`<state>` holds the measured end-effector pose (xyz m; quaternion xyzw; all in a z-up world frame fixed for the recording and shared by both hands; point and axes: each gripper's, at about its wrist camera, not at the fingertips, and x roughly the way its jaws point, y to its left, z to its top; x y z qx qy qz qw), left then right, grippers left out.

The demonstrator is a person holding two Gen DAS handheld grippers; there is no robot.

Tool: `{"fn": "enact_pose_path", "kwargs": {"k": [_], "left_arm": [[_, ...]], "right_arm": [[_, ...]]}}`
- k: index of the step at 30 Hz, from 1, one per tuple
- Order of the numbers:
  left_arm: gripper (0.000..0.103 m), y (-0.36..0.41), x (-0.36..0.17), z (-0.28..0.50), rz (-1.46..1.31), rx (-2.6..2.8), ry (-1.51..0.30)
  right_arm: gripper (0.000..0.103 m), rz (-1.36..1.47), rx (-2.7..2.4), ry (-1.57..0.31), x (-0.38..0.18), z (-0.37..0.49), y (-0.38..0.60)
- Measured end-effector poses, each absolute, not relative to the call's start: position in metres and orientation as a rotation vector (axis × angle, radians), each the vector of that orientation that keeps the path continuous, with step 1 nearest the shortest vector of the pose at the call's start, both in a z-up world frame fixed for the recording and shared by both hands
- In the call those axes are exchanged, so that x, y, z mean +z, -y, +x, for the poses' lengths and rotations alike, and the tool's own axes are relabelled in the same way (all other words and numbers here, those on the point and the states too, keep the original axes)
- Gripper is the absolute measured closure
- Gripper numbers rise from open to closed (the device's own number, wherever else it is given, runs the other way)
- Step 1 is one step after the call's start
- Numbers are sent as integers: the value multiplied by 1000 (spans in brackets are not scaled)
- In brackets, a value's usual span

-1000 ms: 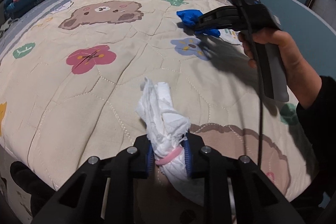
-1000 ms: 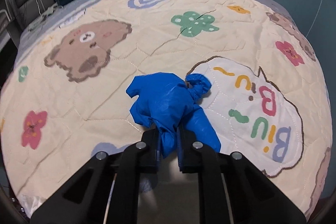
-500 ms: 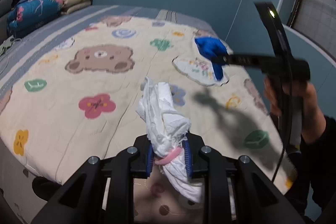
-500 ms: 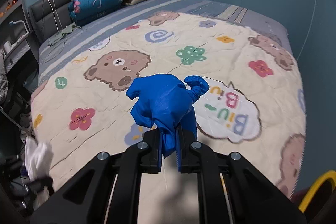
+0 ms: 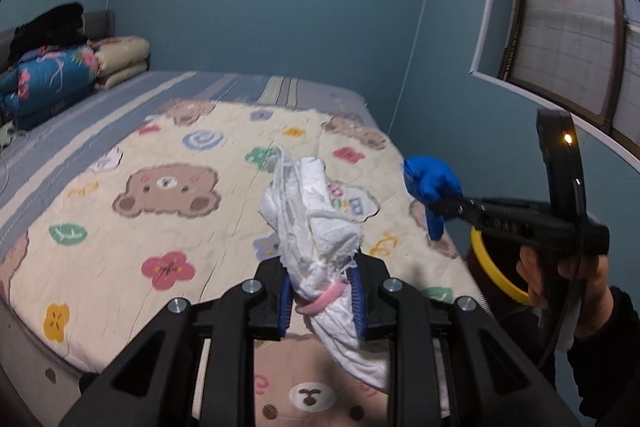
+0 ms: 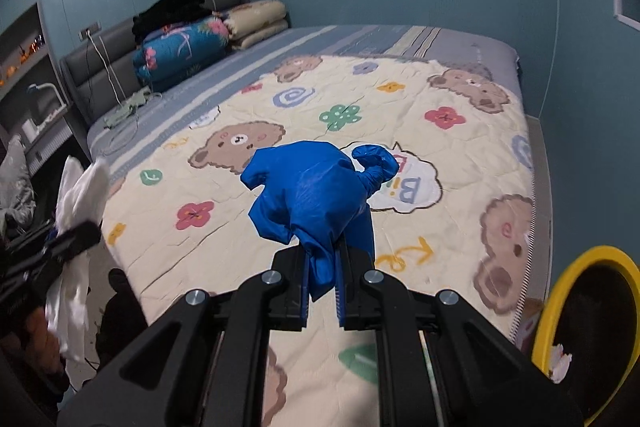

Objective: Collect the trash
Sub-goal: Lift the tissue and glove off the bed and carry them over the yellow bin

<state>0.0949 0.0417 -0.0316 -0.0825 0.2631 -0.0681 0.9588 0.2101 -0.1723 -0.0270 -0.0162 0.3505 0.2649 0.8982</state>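
Note:
My left gripper (image 5: 320, 297) is shut on a crumpled white cloth-like wad with a pink band (image 5: 312, 227), held above the near edge of the bed. My right gripper (image 6: 322, 285) is shut on a crumpled blue glove (image 6: 308, 191), also held in the air above the bed. The right gripper and the glove (image 5: 430, 181) show in the left wrist view at the right. The white wad (image 6: 78, 199) and left gripper show at the left edge of the right wrist view. A yellow-rimmed bin (image 6: 588, 331) stands beside the bed at lower right, with a white scrap inside.
The bed carries a cream quilt with bears and flowers (image 6: 320, 107). Folded blankets (image 6: 188, 47) and a dark headboard are at the far end. The bin's rim also shows in the left wrist view (image 5: 486, 267), behind the right gripper. A window (image 5: 568, 11) is at the right wall.
Both grippers have lifted away from the quilt with their loads and pulled back. The blue glove left the bed surface. The yellow bin has come into view at the right.

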Motion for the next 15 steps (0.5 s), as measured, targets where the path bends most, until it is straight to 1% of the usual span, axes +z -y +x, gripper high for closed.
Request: {"fn": "enact_pose_path", "kwargs": {"k": [6,15], "left_arm": [[81,-17,-9,88,-119,-175,-491],[81,30,16,89,-46,-248,-441]], "right_arm": [[93,12,521,-671,-10,174,211],[93,80,439,-601,12,141,277]]}}
